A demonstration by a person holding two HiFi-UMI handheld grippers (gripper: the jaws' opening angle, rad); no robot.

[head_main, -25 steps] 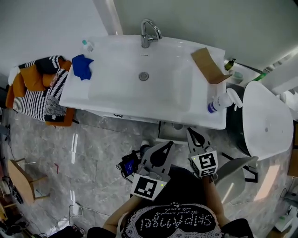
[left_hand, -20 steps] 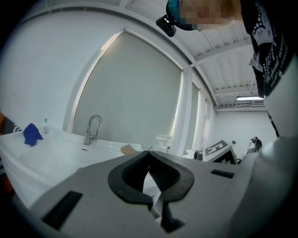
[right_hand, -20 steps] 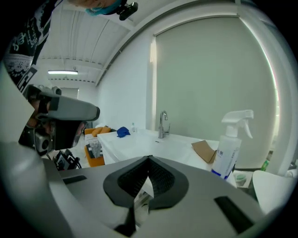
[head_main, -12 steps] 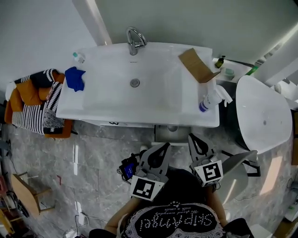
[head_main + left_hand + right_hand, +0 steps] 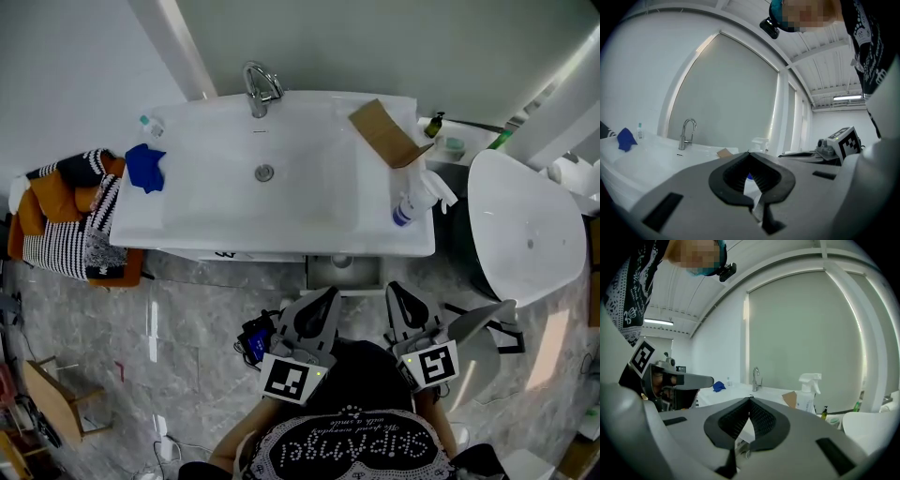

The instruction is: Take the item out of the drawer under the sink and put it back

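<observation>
The white sink (image 5: 216, 202) fills the upper middle of the head view, with its tap (image 5: 258, 89) at the back. Below its front edge a grey drawer (image 5: 342, 272) stands out a little; I cannot see what is in it. My left gripper (image 5: 330, 292) and right gripper (image 5: 395, 286) hover side by side just in front of the drawer, both pointing at the sink. The left gripper (image 5: 749, 152) is shut with nothing between its jaws. The right gripper (image 5: 750, 398) is also shut and empty.
On the sink top lie a blue cloth (image 5: 145, 167), a small bottle (image 5: 145, 122), a piece of cardboard (image 5: 380, 131) and a spray bottle (image 5: 412, 202). A white tub (image 5: 525, 230) stands at the right, striped and orange clothes (image 5: 66, 225) at the left, a wooden stool (image 5: 47, 398) on the floor.
The head view has drifted, so the sink now sits further left. The right gripper has drawn back a little from the sink's edge. Both grippers stay shut.
</observation>
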